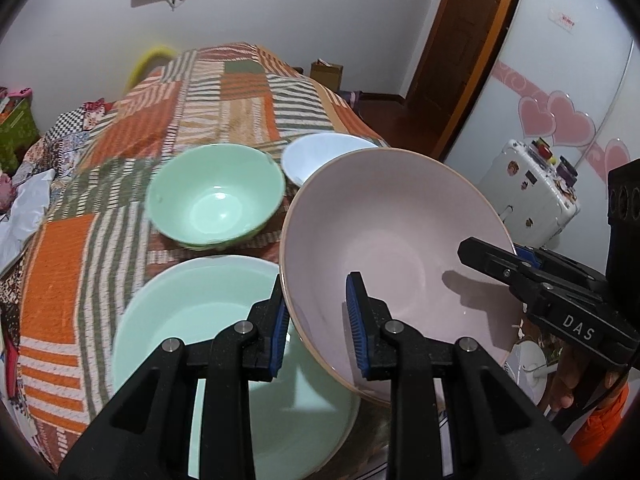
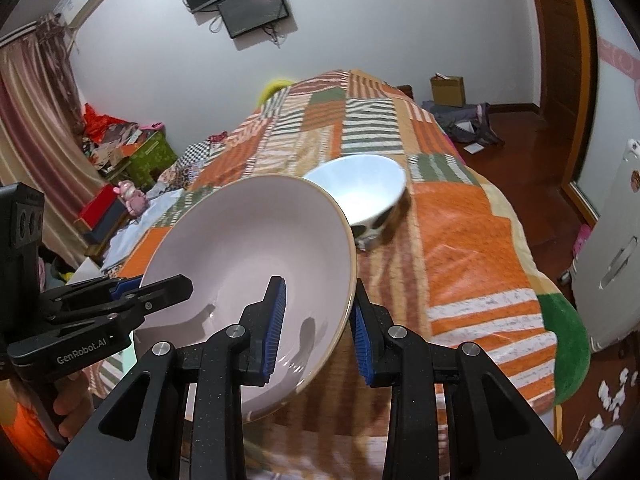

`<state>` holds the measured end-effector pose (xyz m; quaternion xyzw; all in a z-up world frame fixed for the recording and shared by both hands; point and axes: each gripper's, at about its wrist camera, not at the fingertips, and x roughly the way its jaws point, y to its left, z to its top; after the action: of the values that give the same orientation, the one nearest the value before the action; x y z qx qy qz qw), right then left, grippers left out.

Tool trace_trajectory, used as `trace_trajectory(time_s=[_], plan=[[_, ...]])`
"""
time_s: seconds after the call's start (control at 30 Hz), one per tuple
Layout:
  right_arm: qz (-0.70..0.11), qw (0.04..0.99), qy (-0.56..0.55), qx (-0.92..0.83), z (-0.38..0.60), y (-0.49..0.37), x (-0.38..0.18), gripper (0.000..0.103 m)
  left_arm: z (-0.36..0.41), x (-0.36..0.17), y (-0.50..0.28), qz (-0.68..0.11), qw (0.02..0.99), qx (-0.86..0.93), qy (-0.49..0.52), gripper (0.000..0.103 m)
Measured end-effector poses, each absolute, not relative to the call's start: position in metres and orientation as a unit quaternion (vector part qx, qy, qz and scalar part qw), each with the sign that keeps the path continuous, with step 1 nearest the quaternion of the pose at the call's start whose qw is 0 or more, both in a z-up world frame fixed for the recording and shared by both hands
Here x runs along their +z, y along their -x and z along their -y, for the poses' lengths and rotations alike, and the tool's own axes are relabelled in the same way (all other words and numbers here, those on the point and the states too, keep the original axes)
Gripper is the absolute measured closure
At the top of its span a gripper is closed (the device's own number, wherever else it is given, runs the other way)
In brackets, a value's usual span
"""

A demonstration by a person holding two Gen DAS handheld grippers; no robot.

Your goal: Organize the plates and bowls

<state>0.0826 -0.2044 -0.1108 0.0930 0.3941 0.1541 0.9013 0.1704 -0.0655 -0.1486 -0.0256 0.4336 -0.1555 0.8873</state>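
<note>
A large pale pink bowl (image 1: pixel 392 232) (image 2: pixel 248 248) hangs tilted above the patchwork bed cover (image 1: pixel 60 280) (image 2: pixel 460 260), held by both grippers at opposite sides of its rim. My left gripper (image 1: pixel 318 324) is shut on the near-left rim, one pad inside and one outside. My right gripper (image 2: pixel 318 330) is shut on the right rim; in the left wrist view it shows at the bowl's right edge (image 1: pixel 492 264). On the cover sit a green bowl (image 1: pixel 216 200), a wide pale green plate (image 1: pixel 192 320) below my left gripper, and a white bowl (image 1: pixel 320 156) (image 2: pixel 360 188) behind the pink one.
A white suitcase (image 1: pixel 528 192) stands on the floor right of the bed, near a wooden door (image 1: pixel 460 40). A cardboard box (image 2: pixel 448 90) and bags lie on the far floor. Boxes and clutter (image 2: pixel 120 148) crowd the bed's left side. A hand (image 1: pixel 568 376) holds the right gripper.
</note>
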Motion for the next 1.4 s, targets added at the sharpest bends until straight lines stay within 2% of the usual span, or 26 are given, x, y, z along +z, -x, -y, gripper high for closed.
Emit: trace_trajectory(time_s=[0.63,1.4], plan=[[-0.39,0.891,-0.045,0.229,0.106,-0.087,-0.105,0.074,-0.042,-0.134,-0.132,-0.402,0.909,-0.081,0.076,0.076],[-0.425,0.845,0.004,0.326,-0.023,-0.095,-0.131,0.074,-0.176,-0.151,-0.091,-0.401,0.906,0.034,0.134,0.076]])
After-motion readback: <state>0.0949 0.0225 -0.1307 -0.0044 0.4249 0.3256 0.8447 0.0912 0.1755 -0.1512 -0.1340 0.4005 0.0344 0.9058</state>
